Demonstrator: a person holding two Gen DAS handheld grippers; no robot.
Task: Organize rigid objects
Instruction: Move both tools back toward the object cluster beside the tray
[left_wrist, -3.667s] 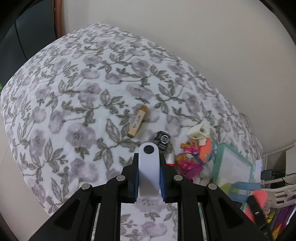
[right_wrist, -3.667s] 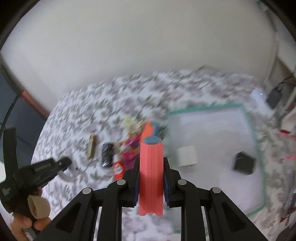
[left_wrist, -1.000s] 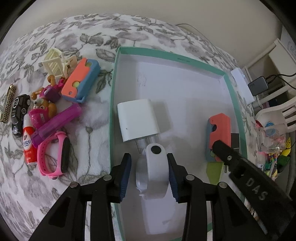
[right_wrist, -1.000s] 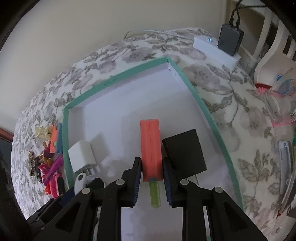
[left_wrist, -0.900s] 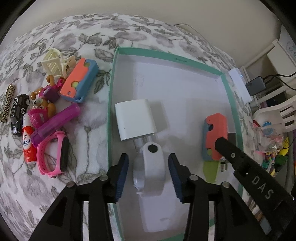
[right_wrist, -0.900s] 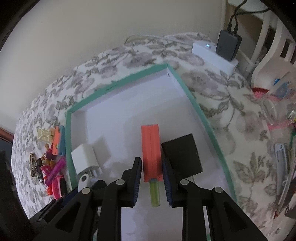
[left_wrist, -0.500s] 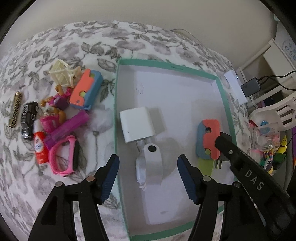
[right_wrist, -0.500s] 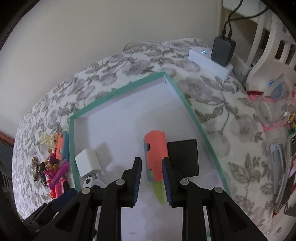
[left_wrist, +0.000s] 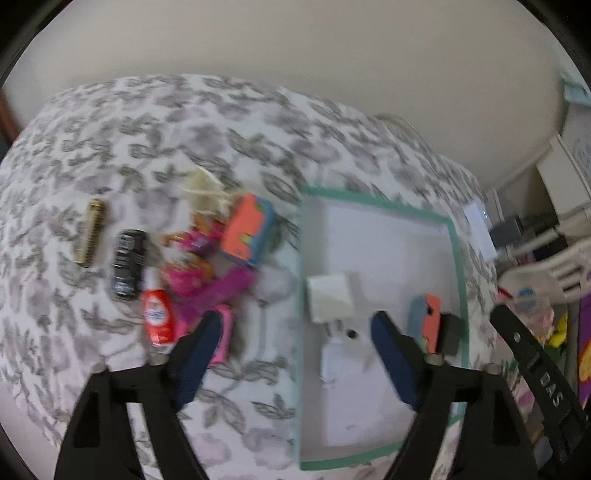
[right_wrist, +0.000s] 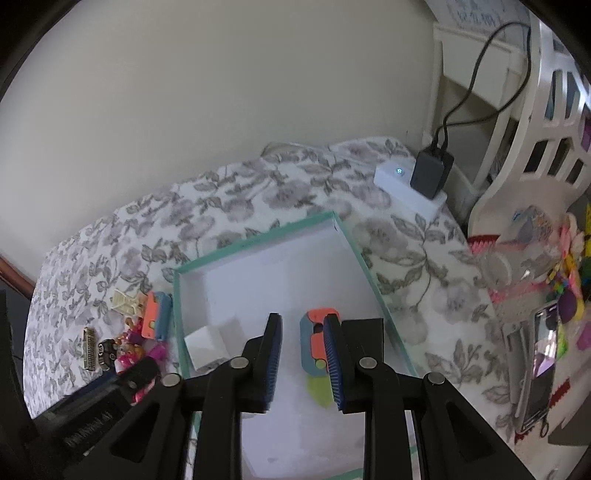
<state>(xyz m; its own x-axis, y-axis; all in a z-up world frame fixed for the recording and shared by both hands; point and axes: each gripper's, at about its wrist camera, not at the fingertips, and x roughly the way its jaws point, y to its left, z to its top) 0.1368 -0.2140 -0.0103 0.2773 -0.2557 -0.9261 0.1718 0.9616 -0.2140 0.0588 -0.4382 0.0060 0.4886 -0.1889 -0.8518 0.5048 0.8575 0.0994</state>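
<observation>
Released, orange toy knife (right_wrist: 315, 345) lies flat, green blade toward right claw (right_wrist: 303, 363).

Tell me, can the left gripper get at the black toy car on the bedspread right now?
Probably yes. The left gripper has opening jaws with nothing between them, and the black toy car lies uncovered, apart from the other toys.

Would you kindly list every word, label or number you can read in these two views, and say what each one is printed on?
"DAS": raised letters on the black arm of the right tool, seen from the left wrist.
Red tube: blue mark on its white label, too blurred to read.
Black toy car: light print, unreadable.
Black body of the left tool, seen from the right wrist: raised lettering, unreadable.
Phone: screen lit, nothing legible.
</observation>
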